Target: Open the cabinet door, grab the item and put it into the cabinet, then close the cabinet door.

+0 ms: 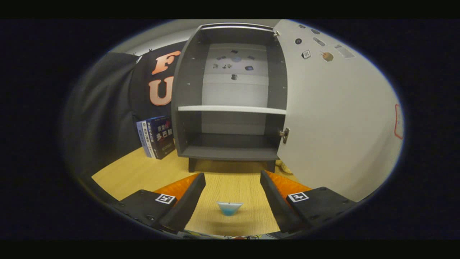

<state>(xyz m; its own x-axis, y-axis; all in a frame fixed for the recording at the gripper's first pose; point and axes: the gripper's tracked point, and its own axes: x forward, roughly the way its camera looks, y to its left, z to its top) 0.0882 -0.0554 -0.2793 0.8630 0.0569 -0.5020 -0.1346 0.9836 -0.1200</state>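
While the gripper [233,180] hung over the wooden table [125,172] with its fingers spread wide apart, a small blue-and-white item [229,208] lay on the tabletop between them, nearer the camera than the fingertips and touching neither finger. Beyond the fingers stood the cabinet [187,108], dark grey, with its pale door [334,118] swung fully open to the right. Inside, one light shelf [231,109] divided an upper compartment from a lower one; both compartments looked bare, apart from small marks on the back panel that were too small to make out. Left of the cabinet, a few books [156,136] stood upright on the table, close against its side. Something small and yellowish [284,167] showed at the door's lower edge, unclear.
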